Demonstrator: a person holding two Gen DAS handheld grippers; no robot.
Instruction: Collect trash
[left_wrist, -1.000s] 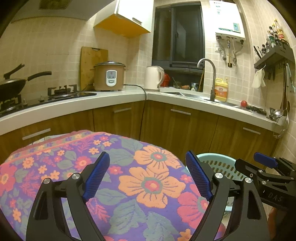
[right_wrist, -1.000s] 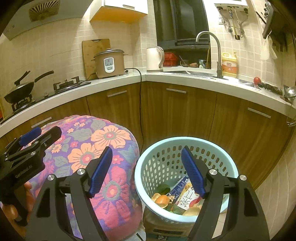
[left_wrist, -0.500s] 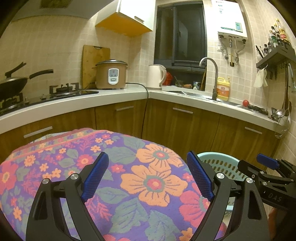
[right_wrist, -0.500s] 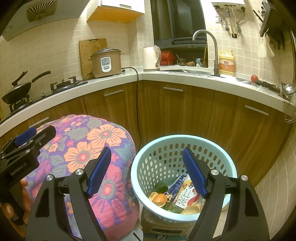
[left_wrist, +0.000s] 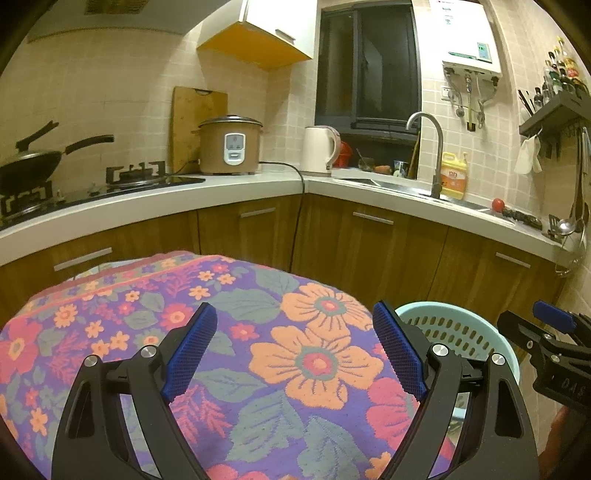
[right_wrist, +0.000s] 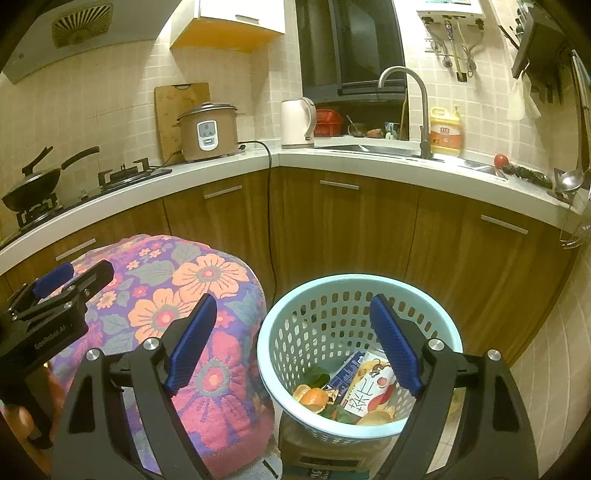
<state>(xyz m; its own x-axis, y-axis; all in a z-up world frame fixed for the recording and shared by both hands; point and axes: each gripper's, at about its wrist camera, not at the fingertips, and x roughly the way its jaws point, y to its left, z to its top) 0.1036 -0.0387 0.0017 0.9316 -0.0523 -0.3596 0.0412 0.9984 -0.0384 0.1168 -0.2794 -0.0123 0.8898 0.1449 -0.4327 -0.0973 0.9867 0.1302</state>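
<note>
Left gripper (left_wrist: 293, 349) over flowered cloth (left_wrist: 258, 369) — jaws wide, nothing between, no trash on cloth. Basket (right_wrist: 448, 332) to its right, beside cloth. Right gripper (right_wrist: 291, 343) nearer, above basket rim — jaws just been opening, empty. Trash (right_wrist: 354, 395) — peels, wrappers — already lies in basket.

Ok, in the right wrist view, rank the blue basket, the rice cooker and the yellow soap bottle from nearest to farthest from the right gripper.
1. Blue basket, just below the right gripper.
2. Yellow soap bottle, right, by the tap.
3. Rice cooker, left, on the far counter; too close to call against the bottle.
</note>
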